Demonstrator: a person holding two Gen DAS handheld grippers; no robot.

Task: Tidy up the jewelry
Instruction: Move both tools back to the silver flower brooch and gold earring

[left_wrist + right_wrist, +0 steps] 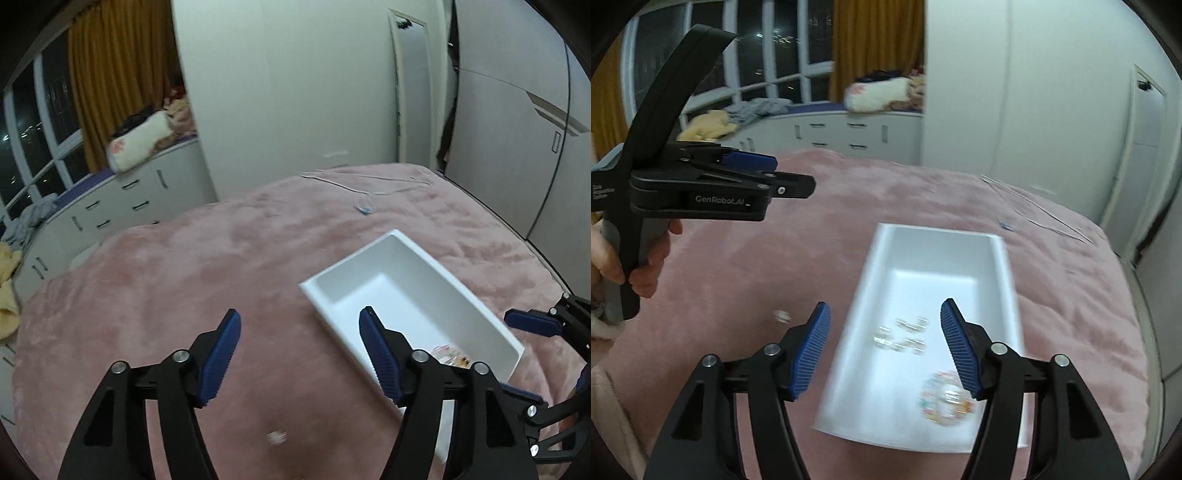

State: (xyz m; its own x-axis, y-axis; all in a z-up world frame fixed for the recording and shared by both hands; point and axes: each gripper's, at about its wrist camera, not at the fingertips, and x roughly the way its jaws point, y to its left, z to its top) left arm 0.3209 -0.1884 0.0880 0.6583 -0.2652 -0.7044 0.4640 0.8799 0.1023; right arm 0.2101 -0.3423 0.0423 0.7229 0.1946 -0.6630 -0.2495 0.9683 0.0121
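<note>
White tray [934, 254] with jewelry [905, 336] lies between the right gripper's [885, 314] wide, empty jaws.

Left gripper [300, 356] wide open, both blue pads [221, 358] spread, nothing between them, pointing toward 12 o'clock in own view. Same unit in right wrist view at 9–10 o'clock: held level, nose toward 3 o'clock, left hand [631, 260] wrapped around the grip at 9 o'clock. Right gripper [885, 347] also wide open, empty, fingers [958, 347] aimed at 12 o'clock. In left wrist view, right gripper's blue tip pokes in at 4 o'clock.
</note>
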